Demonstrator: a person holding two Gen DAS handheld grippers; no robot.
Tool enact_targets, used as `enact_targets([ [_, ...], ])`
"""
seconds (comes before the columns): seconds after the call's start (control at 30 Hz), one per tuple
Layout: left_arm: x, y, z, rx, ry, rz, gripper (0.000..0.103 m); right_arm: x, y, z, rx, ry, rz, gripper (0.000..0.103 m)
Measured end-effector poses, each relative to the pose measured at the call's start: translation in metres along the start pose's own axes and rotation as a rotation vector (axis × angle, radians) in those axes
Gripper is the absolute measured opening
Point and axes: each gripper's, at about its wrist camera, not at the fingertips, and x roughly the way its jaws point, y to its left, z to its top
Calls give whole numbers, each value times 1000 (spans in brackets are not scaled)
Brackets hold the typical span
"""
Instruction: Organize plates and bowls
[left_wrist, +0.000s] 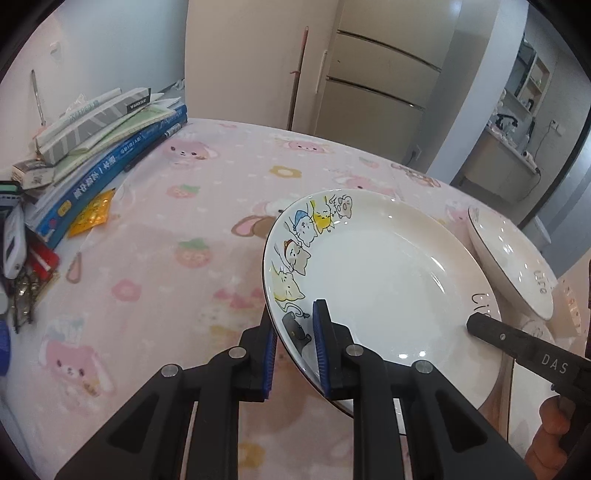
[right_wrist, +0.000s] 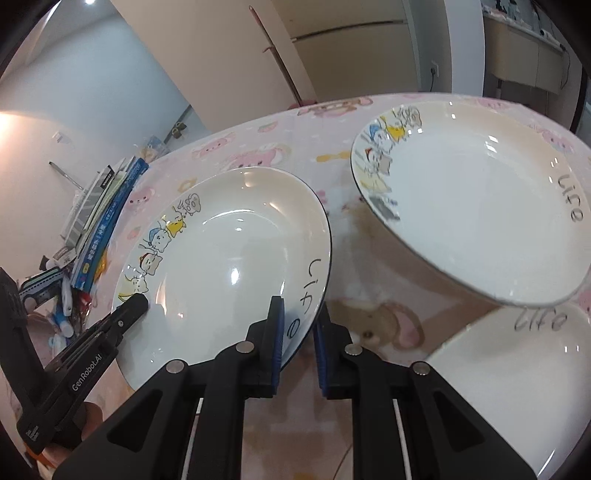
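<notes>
Now each gripper (left_wrist: 293, 325) (right_wrist: 300, 325) clamps the plate's (left_wrist: 388, 280) rim.

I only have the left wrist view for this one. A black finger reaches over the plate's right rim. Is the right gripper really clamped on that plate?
Observer: Yes. In the right wrist view the right gripper has a pad on each side of the plate rim, right at the word "life".
Operator: The plate at my far right edge is cut off. What is it?
Observer: It is a second plate with the same cats and "life" print, and it sits tilted.
Operator: Is anything under it?
Observer: A third plate, also marked "life", lies below its near edge.
</notes>
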Motion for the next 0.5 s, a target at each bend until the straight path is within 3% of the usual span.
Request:
enact_targets([
  [0.13,-10,3,-15,0,16,8,20,-4,2,-15,-19,30,16,15],
  [0.33,1,15,-22,-56,77,-66,22,5,1,-10,-18,15,-16,17],
  [0.4,0,15,-15,-30,16,19,22,7,-1,-5,2,-1,-15,17],
  [0.5,3,18,-3,-39,-1,29,22,10,-6,3,27,-9,-12,18],
])
